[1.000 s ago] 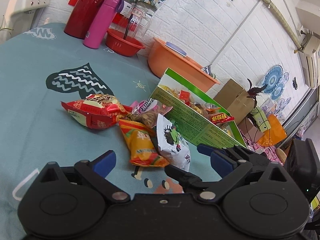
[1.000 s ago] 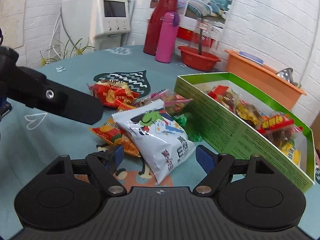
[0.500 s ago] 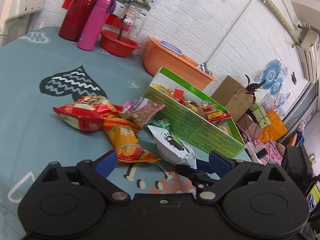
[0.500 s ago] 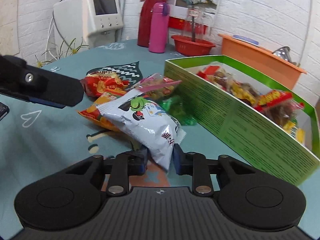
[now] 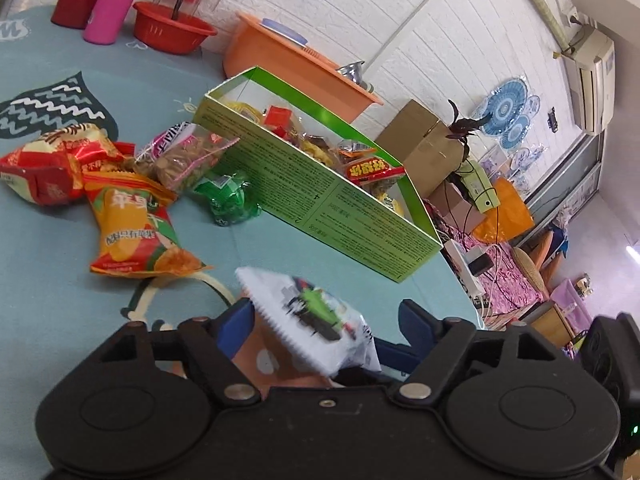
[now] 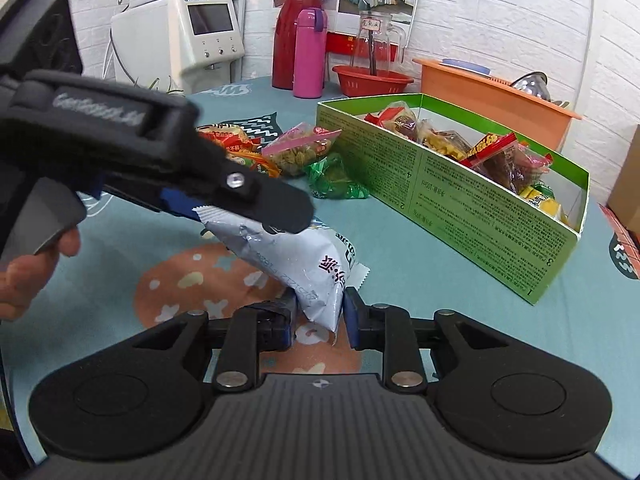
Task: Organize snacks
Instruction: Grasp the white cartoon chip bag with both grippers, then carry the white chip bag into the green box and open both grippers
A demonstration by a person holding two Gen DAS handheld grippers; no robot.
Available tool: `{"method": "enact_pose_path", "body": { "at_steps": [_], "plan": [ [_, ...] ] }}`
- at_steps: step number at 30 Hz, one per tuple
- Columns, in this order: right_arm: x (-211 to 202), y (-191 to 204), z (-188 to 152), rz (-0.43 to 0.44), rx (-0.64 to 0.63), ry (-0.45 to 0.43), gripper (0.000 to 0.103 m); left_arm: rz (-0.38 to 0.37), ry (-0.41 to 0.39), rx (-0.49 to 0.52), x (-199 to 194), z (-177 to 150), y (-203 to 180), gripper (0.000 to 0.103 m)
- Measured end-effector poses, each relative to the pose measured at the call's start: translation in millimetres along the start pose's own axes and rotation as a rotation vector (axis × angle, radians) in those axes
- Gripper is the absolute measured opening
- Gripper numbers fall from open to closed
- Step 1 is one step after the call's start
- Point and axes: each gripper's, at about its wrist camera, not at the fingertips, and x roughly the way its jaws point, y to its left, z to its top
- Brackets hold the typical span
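We grip the crinkly white foil snack packet (image 6: 296, 258) by its near end in our right claw (image 6: 319, 316), jaws easing slightly, while our left claw (image 5: 324, 324) spreads open around its far end, the long green cardboard box (image 6: 460, 184) lying to its right.

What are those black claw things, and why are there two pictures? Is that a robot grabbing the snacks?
No robot: a person holds a claw tool in each hand, and each tool carries a camera, so there are two pictures. The right gripper pinches the white snack bag; its jaws are opening a little. The left gripper is open around the bag's other end. On the teal tablecloth lie an orange chip bag, a red bag and a green packet, beside a green box already holding snacks.
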Motion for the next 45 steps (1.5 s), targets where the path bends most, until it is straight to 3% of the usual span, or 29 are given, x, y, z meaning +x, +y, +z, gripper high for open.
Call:
{"method": "enact_pose_path", "body": {
  "at_steps": [2, 5, 8, 12, 15, 17, 20, 23, 24, 25, 30, 35, 39, 45],
  "plan": [
    [-1.7, -0.2, -1.2, 0.004, 0.005, -0.008, 0.046, 0.011, -0.009, 0.008, 1.6, 2.3, -1.3, 0.103],
    [-4.2, 0.7, -2.9, 0.014, 0.003, -0.015, 0.053, 0.031, 0.013, 0.0, 8.6, 4.7, 3.1, 0.084],
    [-2.6, 1.7, -3.5, 0.013, -0.007, -0.01, 0.062, 0.035, 0.024, -0.019, 11.3, 3.0, 8.1, 0.084],
    [0.0, 3.8, -3.3, 0.01, -0.013, -0.016, 0.084, 0.033, 0.028, -0.015, 13.1, 3.7, 6.8, 0.085],
    [3.7, 6.0, -2.0, 0.003, -0.016, -0.014, 0.089, 0.04, 0.047, 0.006, 19.7, 2.6, 5.1, 0.073],
    [7.4, 6.8, -2.1, -0.007, -0.022, -0.007, 0.091, 0.045, 0.049, 0.004, 22.1, 1.3, 6.7, 0.073],
    [11.2, 7.4, -2.7, -0.026, -0.028, -0.005, 0.081, 0.022, 0.045, -0.005, 23.8, 0.7, 8.2, 0.071],
    [10.7, 9.0, -3.8, -0.048, -0.041, -0.01, 0.06, -0.003, 0.027, -0.006, 20.2, 0.7, 5.4, 0.071],
    [9.4, 9.6, -4.1, -0.053, -0.046, -0.011, 0.049, -0.007, 0.018, -0.001, 17.7, 1.2, 2.2, 0.071],
    [7.6, 9.8, -4.1, -0.058, -0.049, -0.015, 0.046, -0.01, 0.01, 0.006, 14.3, 1.8, -1.7, 0.071],
    [-13.6, 6.4, 5.1, -0.077, -0.04, -0.086, 0.041, -0.06, -0.055, 0.078, -4.6, 21.3, -29.3, 0.069],
    [-25.9, -9.3, 36.3, -0.119, -0.052, -0.192, 0.041, -0.109, -0.124, 0.137, -8.6, 64.2, -49.2, 0.069],
    [-17.5, -27.0, 64.8, -0.167, -0.075, -0.25, 0.041, -0.144, -0.16, 0.134, 8.4, 99.8, -49.2, 0.068],
    [14.4, -55.3, 90.7, -0.216, -0.082, -0.252, 0.041, -0.19, -0.149, 0.072, 49.4, 137.1, -27.0, 0.069]
  ]
}}
